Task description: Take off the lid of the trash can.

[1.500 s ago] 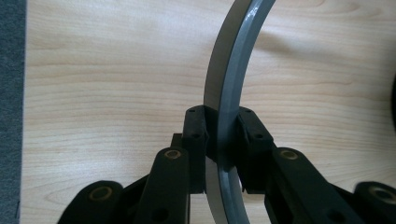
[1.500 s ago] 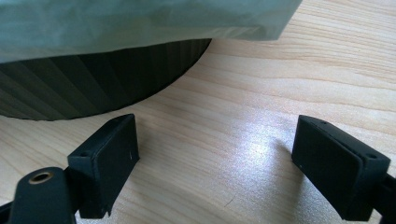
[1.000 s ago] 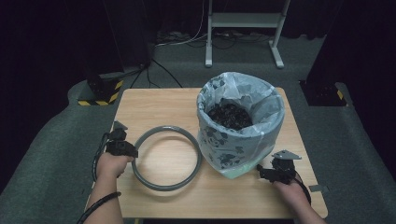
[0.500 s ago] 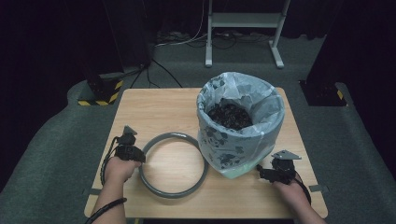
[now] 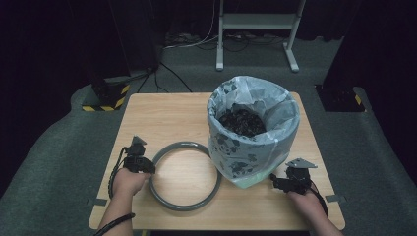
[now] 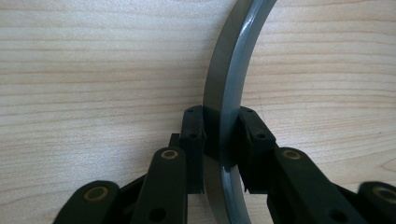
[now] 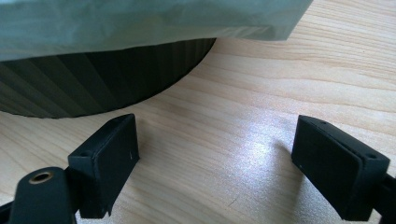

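A grey ring (image 5: 184, 175) lies flat on the wooden table (image 5: 167, 118), left of a bin (image 5: 252, 132) lined with a pale printed bag. My left gripper (image 5: 146, 168) is shut on the ring's left rim; in the left gripper view both jaws pinch the grey band (image 6: 224, 116). My right gripper (image 5: 273, 181) rests on the table at the bin's lower right, jaws wide open with bare wood between them (image 7: 215, 154). The bin's dark ribbed base (image 7: 93, 79) and bag hem (image 7: 140, 23) sit just ahead of it. Dark scraps (image 5: 242, 121) lie inside the bin.
A metal stand (image 5: 255, 29) and cables (image 5: 196, 42) are on the floor behind the table. A yellow-and-black striped block (image 5: 105, 101) sits at the far left corner. Grey carpet surrounds the table.
My left gripper has moved right along the table with the ring in its jaws, sliding the ring closer to the bin. The right gripper has stayed put.
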